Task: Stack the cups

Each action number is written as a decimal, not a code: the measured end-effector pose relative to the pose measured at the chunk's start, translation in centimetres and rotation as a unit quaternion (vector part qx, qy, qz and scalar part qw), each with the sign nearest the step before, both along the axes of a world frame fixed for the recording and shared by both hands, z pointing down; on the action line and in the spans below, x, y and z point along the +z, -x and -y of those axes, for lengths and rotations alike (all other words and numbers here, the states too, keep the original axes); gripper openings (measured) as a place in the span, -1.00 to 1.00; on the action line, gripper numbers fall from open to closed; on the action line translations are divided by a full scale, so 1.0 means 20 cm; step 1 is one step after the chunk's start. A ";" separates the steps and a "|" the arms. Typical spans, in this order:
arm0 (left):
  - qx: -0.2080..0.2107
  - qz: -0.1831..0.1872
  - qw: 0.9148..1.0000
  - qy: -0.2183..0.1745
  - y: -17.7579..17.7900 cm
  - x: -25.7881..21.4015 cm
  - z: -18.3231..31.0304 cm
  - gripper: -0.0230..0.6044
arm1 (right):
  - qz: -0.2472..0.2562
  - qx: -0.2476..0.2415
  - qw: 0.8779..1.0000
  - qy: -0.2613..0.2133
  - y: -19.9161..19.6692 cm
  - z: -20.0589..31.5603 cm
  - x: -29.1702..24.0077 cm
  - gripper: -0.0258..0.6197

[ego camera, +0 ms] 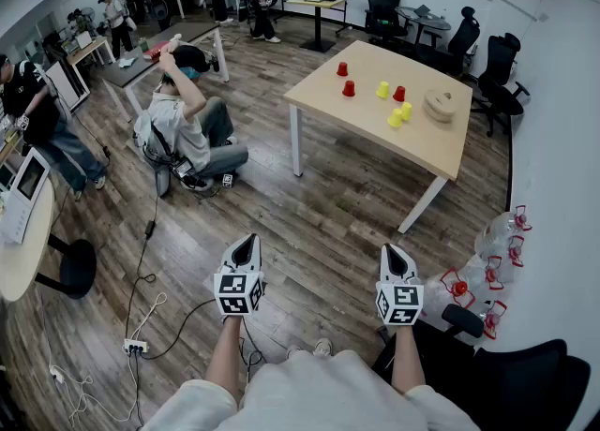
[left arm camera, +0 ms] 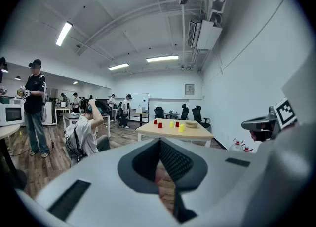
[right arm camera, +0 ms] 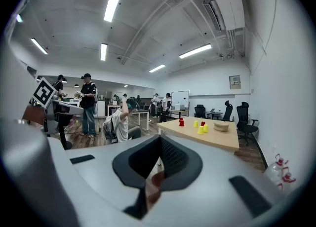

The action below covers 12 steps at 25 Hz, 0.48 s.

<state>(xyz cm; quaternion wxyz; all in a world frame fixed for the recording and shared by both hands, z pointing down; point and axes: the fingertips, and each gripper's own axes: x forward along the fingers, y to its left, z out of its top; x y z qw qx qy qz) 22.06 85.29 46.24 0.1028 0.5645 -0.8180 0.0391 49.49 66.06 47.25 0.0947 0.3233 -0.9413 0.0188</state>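
Well ahead, across a stretch of brown plank floor [ego camera: 319, 223], six small cups on a rectangular table [ego camera: 356, 122] with a pale, smooth wooden top and slim white legs, none stacked. Three red cups [ego camera: 349, 89] and three yellow cups [ego camera: 382, 90], all plain, solid-coloured and slightly tapered, too small to tell whether upright or upturned. One red alone toward the far corner, another nearer the left edge, the third between the yellows; two of the yellows just beside each other toward the near side. Next to them on the right, a round tan object [ego camera: 439, 104], flat and layered-looking. Both tools low in the head view, well apart from the table and from each other, pointing toward it. Left gripper [ego camera: 246, 242] with its tongs pressed together, nothing pinched: pale grey, matte, rounded shell around dark ribbed pads meeting at a point. Right gripper [ego camera: 391, 251] likewise closed tight and empty, same grey shell, same dark ridged pads. Behind each set of jaws, a marker cube [ego camera: 239, 291] printed with crisp black-and-white squares.
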 end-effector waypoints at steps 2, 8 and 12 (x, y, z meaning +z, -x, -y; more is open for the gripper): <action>0.002 -0.001 1.000 0.003 -0.03 0.01 -0.01 -0.89 | -0.001 0.000 1.000 0.002 -0.02 -0.02 0.01 -0.91; 0.001 -0.002 1.000 0.006 -0.05 0.02 -0.03 -0.89 | -0.005 -0.004 1.000 0.006 -0.04 -0.04 0.04 -0.91; -0.003 -0.002 1.000 0.006 -0.06 0.01 -0.03 -0.89 | 0.003 -0.003 1.000 0.005 -0.04 -0.03 0.03 -0.91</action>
